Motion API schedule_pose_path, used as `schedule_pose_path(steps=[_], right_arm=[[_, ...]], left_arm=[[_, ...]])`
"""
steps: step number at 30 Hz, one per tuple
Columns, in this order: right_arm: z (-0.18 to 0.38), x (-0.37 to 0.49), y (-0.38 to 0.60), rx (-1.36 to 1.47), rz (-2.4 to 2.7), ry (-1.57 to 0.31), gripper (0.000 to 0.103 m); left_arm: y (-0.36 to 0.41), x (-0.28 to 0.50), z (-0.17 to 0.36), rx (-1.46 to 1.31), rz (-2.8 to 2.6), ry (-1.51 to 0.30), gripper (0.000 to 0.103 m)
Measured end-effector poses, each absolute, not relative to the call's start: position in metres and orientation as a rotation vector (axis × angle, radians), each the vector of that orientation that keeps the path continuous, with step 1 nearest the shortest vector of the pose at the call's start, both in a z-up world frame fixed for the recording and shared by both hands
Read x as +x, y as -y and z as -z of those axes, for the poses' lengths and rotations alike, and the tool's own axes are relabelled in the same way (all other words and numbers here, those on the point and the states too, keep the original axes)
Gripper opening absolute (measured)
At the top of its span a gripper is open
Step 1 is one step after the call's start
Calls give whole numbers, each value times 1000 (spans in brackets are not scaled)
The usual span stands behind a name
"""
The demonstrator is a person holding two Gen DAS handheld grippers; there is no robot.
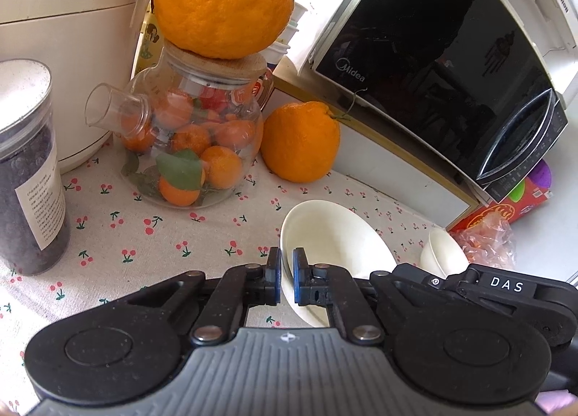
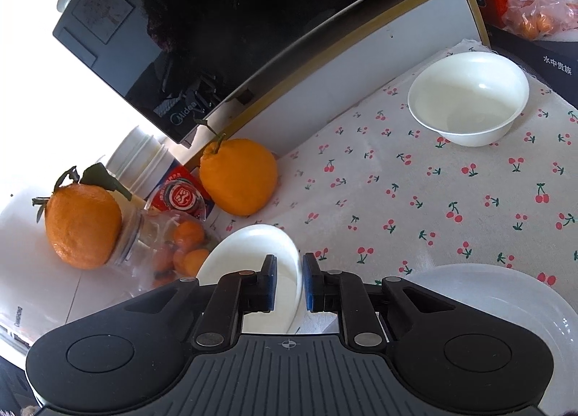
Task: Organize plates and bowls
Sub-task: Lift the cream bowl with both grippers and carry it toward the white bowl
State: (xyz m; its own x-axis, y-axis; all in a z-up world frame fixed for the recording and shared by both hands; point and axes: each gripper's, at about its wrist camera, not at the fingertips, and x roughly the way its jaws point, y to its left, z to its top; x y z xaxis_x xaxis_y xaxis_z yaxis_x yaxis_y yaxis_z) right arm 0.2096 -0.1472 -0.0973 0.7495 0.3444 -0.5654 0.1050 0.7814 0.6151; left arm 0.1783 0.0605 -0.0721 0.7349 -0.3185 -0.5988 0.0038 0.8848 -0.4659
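The left gripper [image 1: 286,280] clamps the rim of a white bowl [image 1: 336,246], one blue pad [image 1: 297,280] inside the rim and the other outside, so the bowl tilts above the cherry-print cloth [image 1: 144,235]. A smaller white bowl [image 1: 442,253] sits to its right, near a crinkled plastic bag [image 1: 487,239]. Behind stand a glass jar of small oranges [image 1: 191,141], a large orange [image 1: 224,0] on its lid, another orange [image 1: 300,141] beside it, and a black microwave [image 1: 451,65].

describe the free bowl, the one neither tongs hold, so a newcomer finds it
Start at the black Midea microwave, then drop to the cherry-print cloth before its stand. The free bowl sits upright there, alone, deep and round, unlike the flatter plate nearby.
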Motion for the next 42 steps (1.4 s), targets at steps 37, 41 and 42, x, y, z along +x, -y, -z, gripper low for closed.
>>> schedule_pose_path(steps=[37,41,42], right_arm=[[39,106,150,598,-74,-748,16],[45,95,157,639,-69,-761,16],[46,93,159,650,-68,-766,16]], left_arm=[[-47,117,24,-319,324,-797,6],[-42,111,26,-285,331,-821,6],[-41,110,27,-280,332,-829,6]])
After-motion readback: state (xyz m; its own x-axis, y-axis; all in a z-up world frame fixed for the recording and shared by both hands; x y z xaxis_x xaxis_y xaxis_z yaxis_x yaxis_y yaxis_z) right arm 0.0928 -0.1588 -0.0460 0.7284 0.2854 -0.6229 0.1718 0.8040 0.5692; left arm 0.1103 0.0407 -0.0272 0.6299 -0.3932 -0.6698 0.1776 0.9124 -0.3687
